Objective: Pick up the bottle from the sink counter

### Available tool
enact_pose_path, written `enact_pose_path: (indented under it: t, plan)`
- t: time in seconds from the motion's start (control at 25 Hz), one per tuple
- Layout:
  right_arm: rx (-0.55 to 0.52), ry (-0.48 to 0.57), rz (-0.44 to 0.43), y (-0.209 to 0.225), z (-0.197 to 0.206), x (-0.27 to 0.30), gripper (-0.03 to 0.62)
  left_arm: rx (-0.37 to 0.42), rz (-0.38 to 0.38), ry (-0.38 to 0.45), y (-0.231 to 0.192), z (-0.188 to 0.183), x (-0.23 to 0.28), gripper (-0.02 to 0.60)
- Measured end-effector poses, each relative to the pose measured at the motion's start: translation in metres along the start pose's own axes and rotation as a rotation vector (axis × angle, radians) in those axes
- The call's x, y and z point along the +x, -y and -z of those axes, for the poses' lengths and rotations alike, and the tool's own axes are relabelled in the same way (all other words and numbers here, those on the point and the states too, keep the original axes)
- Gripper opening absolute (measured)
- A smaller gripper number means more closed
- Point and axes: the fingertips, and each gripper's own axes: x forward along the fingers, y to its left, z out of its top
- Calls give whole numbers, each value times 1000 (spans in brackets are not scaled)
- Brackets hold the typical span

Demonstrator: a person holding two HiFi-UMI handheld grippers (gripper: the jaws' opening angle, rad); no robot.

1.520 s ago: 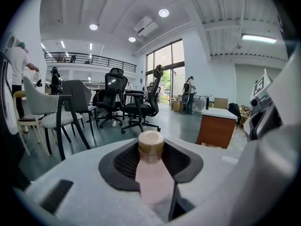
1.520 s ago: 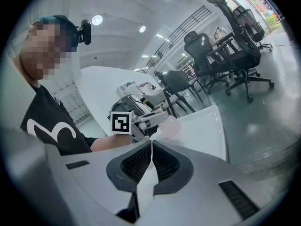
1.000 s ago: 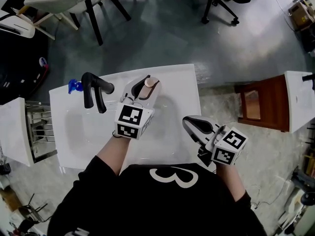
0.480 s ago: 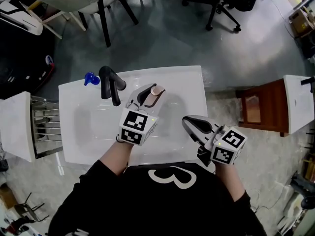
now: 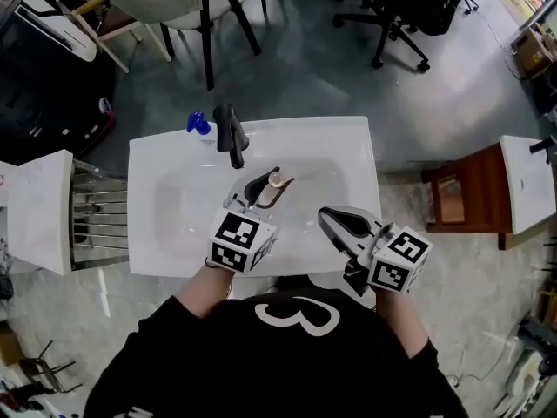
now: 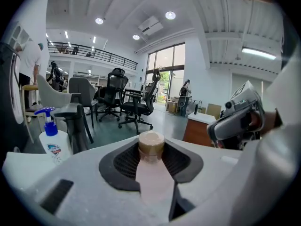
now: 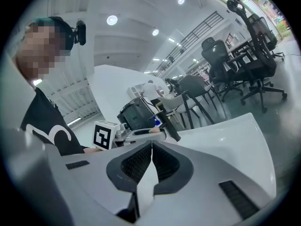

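Note:
A pale pink bottle (image 5: 275, 182) with a tan cap (image 6: 151, 143) sits between the jaws of my left gripper (image 5: 265, 187), which is shut on it. In the head view the bottle is held above the white sink basin (image 5: 178, 220), clear of the counter. In the left gripper view the bottle's neck (image 6: 151, 168) runs up between the black pads. My right gripper (image 5: 328, 218) hovers over the counter's front right part, jaws shut with nothing between them (image 7: 151, 150).
A black faucet (image 5: 229, 135) and a blue-topped soap pump (image 5: 198, 124) stand at the counter's back edge. A metal rack (image 5: 96, 220) lies to the left, a wooden cabinet (image 5: 461, 194) to the right. Chairs stand on the floor beyond.
My left gripper has drawn back from the counter's rear toward the person, carrying the bottle up over the basin. The right gripper has shifted slightly and stays shut.

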Motion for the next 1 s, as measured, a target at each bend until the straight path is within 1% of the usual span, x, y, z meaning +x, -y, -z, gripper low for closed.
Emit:
enact_pose_path:
  t: [0.44,0.72,1.0]
  plan:
    - [-77,36,-13,-75,7,-6,15,-14,12,34,26,-7,-94,140]
    - [-115,53,-27,-118,15,-19,15,6,41,52,52,-10,-142,141]
    - [-159,60,-33,-156,22,-29,15,-5,33,94,66,-13,-187,143]
